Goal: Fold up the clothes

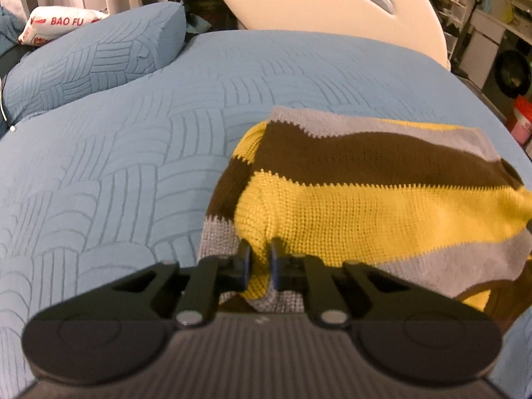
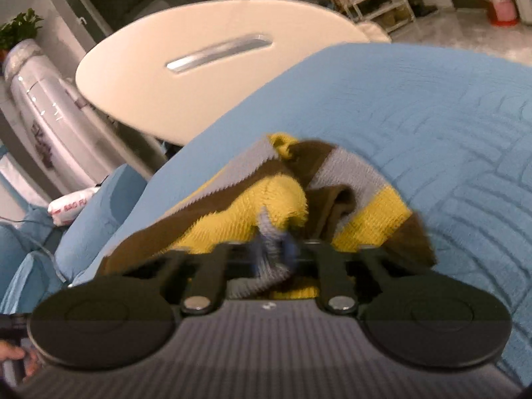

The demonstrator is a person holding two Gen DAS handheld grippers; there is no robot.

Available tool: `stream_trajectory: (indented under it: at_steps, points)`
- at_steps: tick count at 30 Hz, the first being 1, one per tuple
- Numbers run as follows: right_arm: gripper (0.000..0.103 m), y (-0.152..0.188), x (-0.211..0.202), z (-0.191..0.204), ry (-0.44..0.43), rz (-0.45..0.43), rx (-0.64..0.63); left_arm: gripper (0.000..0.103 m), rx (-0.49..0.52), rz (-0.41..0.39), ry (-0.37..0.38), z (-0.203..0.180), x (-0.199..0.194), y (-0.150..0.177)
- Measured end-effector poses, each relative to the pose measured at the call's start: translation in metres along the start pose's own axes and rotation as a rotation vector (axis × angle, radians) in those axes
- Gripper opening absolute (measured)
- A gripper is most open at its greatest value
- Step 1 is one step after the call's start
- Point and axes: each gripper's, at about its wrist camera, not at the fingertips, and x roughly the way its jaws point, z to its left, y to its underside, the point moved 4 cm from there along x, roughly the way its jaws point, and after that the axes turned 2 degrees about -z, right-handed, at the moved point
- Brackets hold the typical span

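- Lying on the blue bed [image 1: 133, 153], the striped sweater [image 1: 382, 183] spreads ahead and to the right of the left gripper [image 1: 260, 259].
- Left gripper's jaws are pinched on a yellow fold at the sweater's near edge.
- Right gripper [image 2: 274, 249] is clamped on a grey bit of the bunched sweater, just ahead.
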Motion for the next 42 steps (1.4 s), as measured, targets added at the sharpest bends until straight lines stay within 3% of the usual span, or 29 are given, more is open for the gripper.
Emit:
stream_trajectory:
  at_steps: [5,9,11,13,17,20,22,24,26,31,33,35,36,37,38,42]
  points:
    - [0.009,-0.012,-0.039,0.005,0.025,-0.123,-0.018,0.011,-0.022,-0.054,-0.014,0.003,-0.022,-0.005]
    - [0.004,-0.019,-0.081,0.023,-0.002,-0.244,-0.076,0.012,-0.004,-0.115,0.032,-0.004,-0.054,-0.006]
    - [0.004,-0.021,-0.108,0.033,-0.010,-0.321,-0.112,0.012,-0.020,-0.125,0.068,-0.005,-0.067,-0.005]
    - [0.004,-0.020,-0.120,0.033,0.000,-0.334,-0.102,0.012,-0.043,-0.103,0.089,-0.003,-0.067,-0.002]
    - [0.007,-0.012,-0.096,0.019,0.032,-0.182,-0.020,0.013,-0.085,0.018,0.083,0.008,-0.036,0.011]
    - [0.009,-0.009,-0.079,0.011,-0.016,-0.109,0.056,0.013,-0.108,0.038,0.074,0.016,-0.028,0.013]
    - [0.018,-0.008,-0.070,0.009,-0.027,-0.092,0.074,0.013,-0.111,0.037,0.073,0.019,-0.028,0.011]
    - [0.051,-0.006,-0.057,0.008,-0.025,-0.073,0.083,0.013,-0.109,0.033,0.071,0.019,-0.030,0.011]
    - [0.070,-0.004,-0.044,0.007,-0.016,-0.057,0.083,0.013,-0.110,0.028,0.073,0.020,-0.032,0.009]
    - [0.069,0.004,-0.011,0.007,0.072,0.027,-0.004,0.013,-0.111,0.033,0.074,0.022,-0.033,0.009]
    - [0.072,-0.003,-0.018,0.004,0.132,-0.042,-0.010,0.013,-0.121,0.036,0.076,0.023,-0.033,0.008]
    - [0.071,-0.007,-0.016,0.000,0.081,-0.056,0.032,0.013,-0.118,0.040,0.076,0.022,-0.033,0.008]
    - [0.050,-0.007,-0.012,0.001,0.057,-0.035,0.031,0.013,-0.114,0.042,0.075,0.021,-0.033,0.008]
    - [0.024,-0.005,-0.002,0.006,-0.017,0.042,-0.007,0.013,-0.110,0.043,0.077,0.020,-0.033,0.008]
    - [0.009,-0.004,-0.002,0.012,-0.019,0.052,-0.059,0.013,-0.108,0.045,0.081,0.020,-0.035,0.007]
    - [0.009,-0.019,-0.040,0.022,-0.006,-0.103,-0.071,0.012,-0.110,0.023,0.106,0.020,-0.054,0.005]
